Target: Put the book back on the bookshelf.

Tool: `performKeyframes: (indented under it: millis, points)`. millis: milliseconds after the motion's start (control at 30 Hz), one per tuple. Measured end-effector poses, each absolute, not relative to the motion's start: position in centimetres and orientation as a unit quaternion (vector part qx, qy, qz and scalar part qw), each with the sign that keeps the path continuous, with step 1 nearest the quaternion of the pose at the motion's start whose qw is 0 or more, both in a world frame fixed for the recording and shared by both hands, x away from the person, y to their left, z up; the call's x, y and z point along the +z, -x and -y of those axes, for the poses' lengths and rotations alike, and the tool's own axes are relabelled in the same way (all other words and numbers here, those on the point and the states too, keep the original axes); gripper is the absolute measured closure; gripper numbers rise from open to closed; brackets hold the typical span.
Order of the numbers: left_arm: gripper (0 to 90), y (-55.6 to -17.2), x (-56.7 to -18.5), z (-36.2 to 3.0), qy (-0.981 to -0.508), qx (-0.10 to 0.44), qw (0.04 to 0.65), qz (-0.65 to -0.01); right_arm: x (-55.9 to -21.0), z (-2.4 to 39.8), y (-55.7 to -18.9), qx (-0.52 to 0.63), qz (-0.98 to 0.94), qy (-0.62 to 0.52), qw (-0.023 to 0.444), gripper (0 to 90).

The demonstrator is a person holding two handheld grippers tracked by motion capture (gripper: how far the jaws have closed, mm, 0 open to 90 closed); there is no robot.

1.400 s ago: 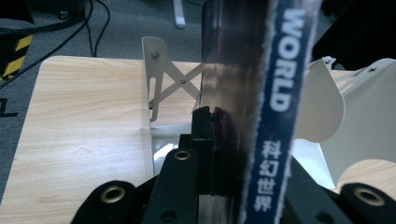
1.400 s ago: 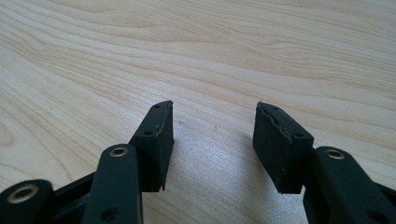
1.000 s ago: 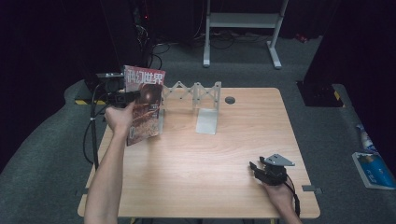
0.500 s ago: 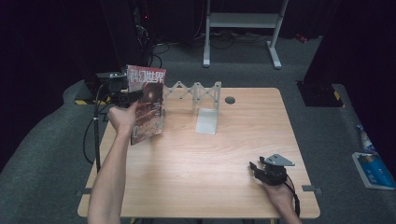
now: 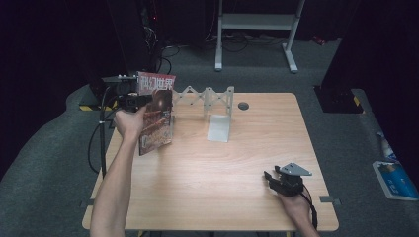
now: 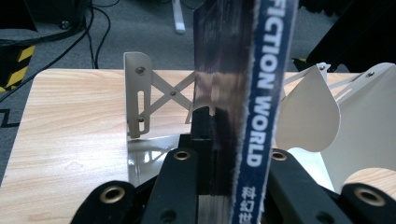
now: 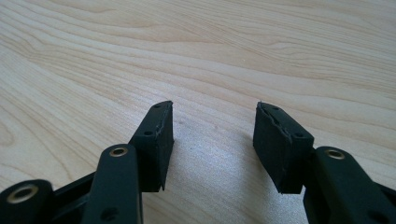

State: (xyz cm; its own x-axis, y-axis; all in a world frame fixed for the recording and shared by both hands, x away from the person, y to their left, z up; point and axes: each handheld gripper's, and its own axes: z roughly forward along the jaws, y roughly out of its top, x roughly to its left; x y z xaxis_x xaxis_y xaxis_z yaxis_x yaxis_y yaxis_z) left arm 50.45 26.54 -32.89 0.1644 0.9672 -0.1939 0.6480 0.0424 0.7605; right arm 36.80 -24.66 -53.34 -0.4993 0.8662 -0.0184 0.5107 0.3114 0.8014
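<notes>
We see the left gripper [image 5: 141, 100] clamped on a magazine [image 5: 157, 116] held upright above the table's [image 5: 207, 197] left edge, beside the white rack [image 5: 210, 98] — the right gripper [image 5: 269, 177] rests open, empty, at the near right.

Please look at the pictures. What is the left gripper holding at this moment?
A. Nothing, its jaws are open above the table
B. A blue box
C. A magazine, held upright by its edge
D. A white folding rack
C: in the high view the left gripper is shut on the magazine, which stands upright above the table, beside the white folding rack.
</notes>
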Motion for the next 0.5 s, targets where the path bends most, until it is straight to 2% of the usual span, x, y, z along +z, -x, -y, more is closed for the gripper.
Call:
performKeyframes:
  millis: [500]
  points:
    - [81.7, -51.4, -31.7, -26.1, -0.682, 0.162, 0.336, -0.629, -53.3, 24.7, -36.8, 0.384, -0.777, -0.442, 0.232, 47.9]
